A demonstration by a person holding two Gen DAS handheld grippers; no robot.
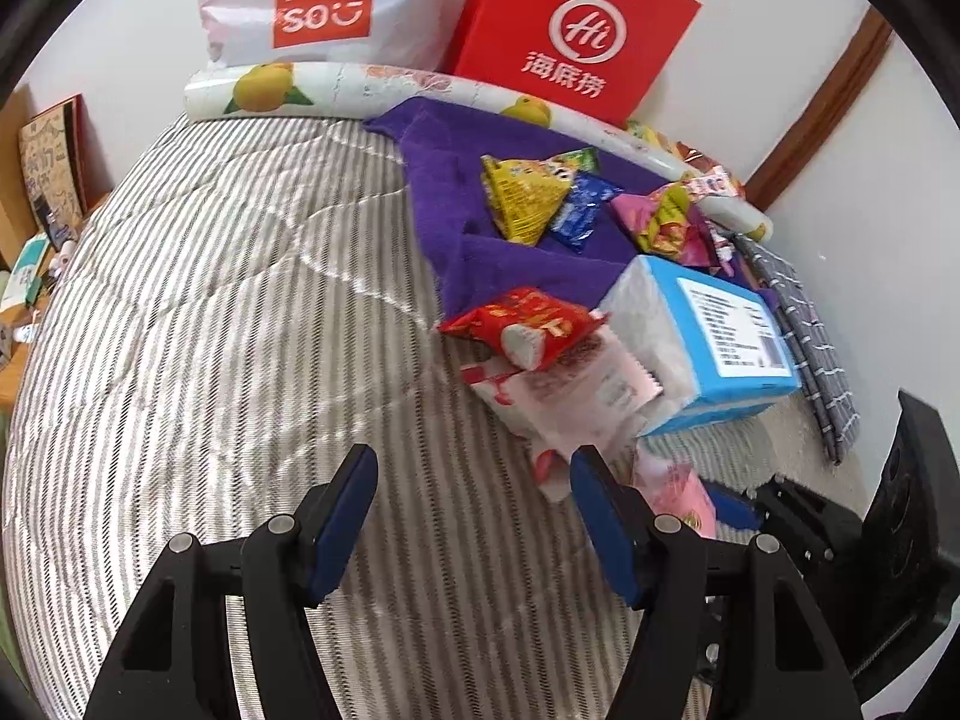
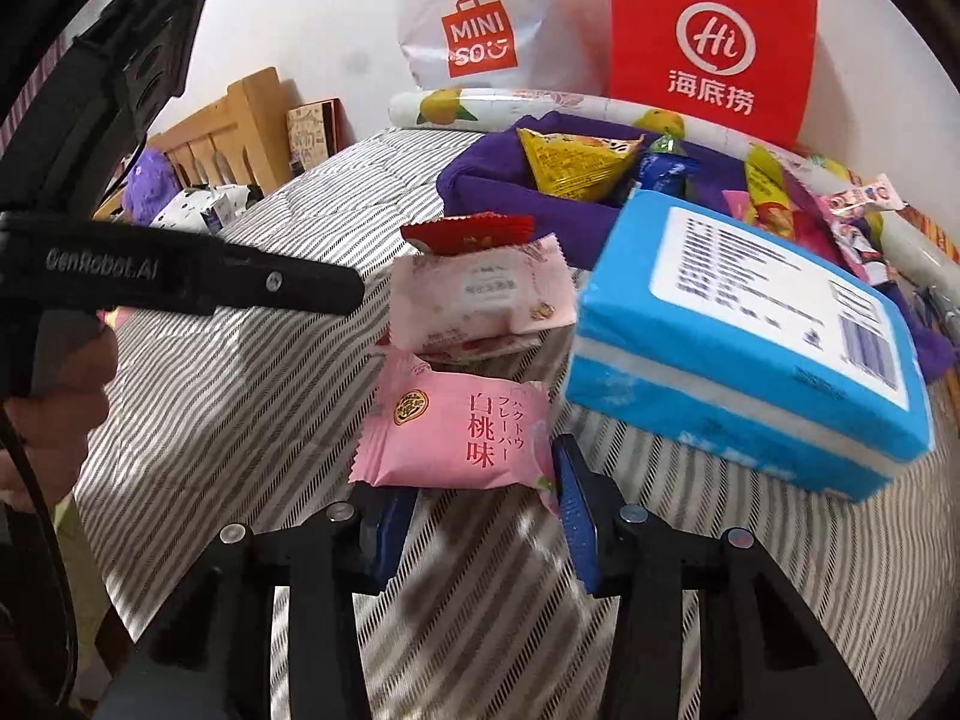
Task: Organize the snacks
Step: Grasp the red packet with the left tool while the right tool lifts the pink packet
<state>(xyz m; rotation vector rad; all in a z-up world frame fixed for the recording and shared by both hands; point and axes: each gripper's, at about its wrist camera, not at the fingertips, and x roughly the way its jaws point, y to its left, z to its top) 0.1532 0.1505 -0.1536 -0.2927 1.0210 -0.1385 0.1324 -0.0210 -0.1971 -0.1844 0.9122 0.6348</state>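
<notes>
Our right gripper (image 2: 480,516) jaws stand apart around the pink peach-flavour snack packet (image 2: 456,435), not visibly pinching; light, crinkly, slippery, so we'd grip its puffed middle. Our left gripper (image 1: 468,516) hangs open, empty, over the striped quilt (image 1: 210,300).

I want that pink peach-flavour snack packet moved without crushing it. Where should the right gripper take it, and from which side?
Grip the pink packet across its puffed middle, one finger on each crimped end, coming from the near side where the right gripper already straddles it. It lies flat on the striped quilt, with the blue tissue pack close on its right.
</notes>
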